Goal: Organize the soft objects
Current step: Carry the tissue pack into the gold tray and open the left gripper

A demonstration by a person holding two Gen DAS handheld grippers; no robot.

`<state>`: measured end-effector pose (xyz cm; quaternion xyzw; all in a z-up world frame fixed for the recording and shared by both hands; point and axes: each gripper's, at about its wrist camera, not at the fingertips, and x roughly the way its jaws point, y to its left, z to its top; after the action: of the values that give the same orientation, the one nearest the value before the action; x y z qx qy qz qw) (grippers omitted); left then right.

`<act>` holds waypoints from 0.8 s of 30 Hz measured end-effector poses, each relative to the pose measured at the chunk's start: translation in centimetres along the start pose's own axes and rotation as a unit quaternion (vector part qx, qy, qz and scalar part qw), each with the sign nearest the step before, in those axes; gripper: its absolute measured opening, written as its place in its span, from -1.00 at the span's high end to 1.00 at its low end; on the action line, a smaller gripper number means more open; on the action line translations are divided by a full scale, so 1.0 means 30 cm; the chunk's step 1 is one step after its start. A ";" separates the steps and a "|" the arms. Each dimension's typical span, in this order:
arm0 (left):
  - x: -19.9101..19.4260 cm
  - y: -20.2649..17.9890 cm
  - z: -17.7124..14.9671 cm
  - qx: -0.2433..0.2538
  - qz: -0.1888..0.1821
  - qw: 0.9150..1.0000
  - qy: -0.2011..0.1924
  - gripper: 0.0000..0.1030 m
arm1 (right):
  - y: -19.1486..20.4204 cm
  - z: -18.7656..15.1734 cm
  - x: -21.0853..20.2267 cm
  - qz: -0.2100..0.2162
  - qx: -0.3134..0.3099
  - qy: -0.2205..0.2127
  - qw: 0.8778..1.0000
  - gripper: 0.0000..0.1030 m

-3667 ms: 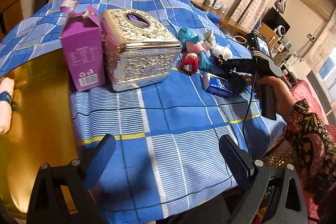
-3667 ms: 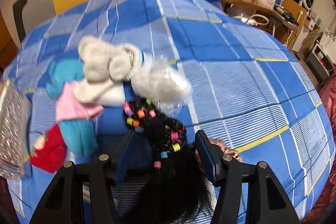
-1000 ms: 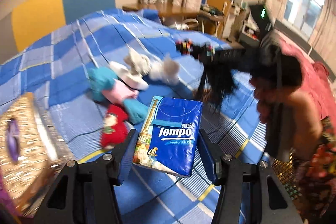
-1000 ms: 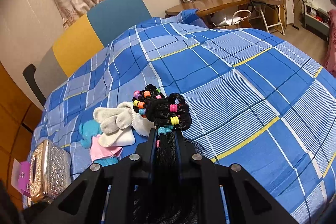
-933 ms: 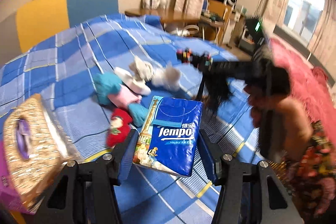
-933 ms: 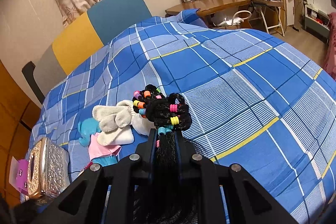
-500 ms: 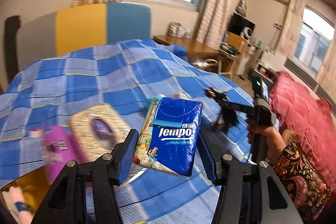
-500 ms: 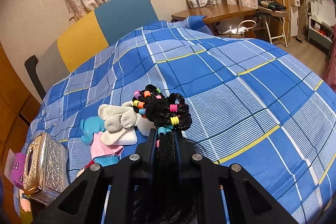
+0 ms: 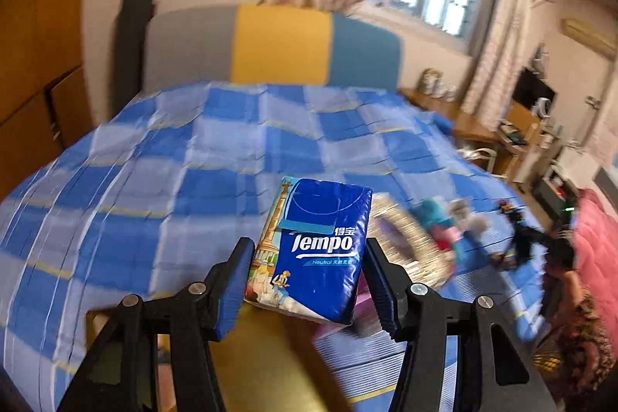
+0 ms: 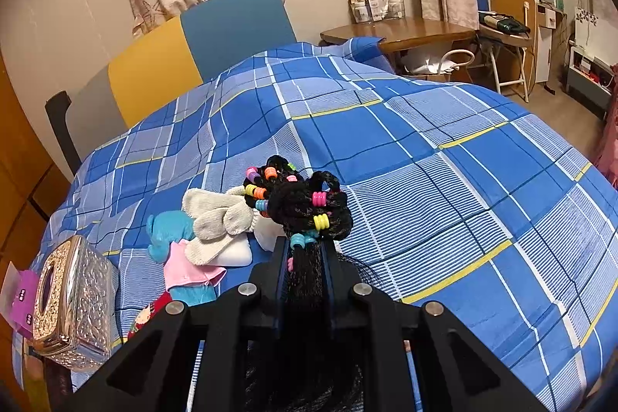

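My left gripper is shut on a blue Tempo tissue pack and holds it up above the blue checked bed cover. My right gripper is shut on a black braided hairpiece with coloured beads, held above the cover; it also shows far right in the left wrist view. On the cover lie a grey-white plush toy, a teal and pink soft toy and a red doll.
A silver embossed tissue box and a purple carton stand at the cover's left edge. A yellow surface lies below my left gripper. A grey, yellow and teal headboard is behind; a wooden desk and chair stand at the right.
My left gripper has swung left and upward with the tissue pack, so the tissue box and toys slid to the right of its view. My right gripper holds the hairpiece nearly still.
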<state>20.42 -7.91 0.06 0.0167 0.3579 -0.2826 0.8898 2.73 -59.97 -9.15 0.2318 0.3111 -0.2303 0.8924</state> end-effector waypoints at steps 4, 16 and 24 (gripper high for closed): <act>0.078 0.119 -0.085 -0.033 0.035 0.998 0.042 -0.12 | -0.009 0.002 -0.001 -0.003 0.007 -0.002 1.000 0.72; 0.279 0.307 -0.301 -0.088 0.119 0.980 0.131 -0.12 | -0.010 -0.001 0.001 -0.015 0.005 -0.002 1.000 0.72; 0.294 0.322 -0.334 -0.092 0.145 0.977 0.128 -0.24 | -0.023 0.001 -0.001 -0.019 0.013 -0.004 1.000 0.72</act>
<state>24.26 -1.82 -14.75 0.0227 0.4872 -0.1123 0.8657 2.32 -60.50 -9.30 0.2363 0.3088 -0.2517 0.8863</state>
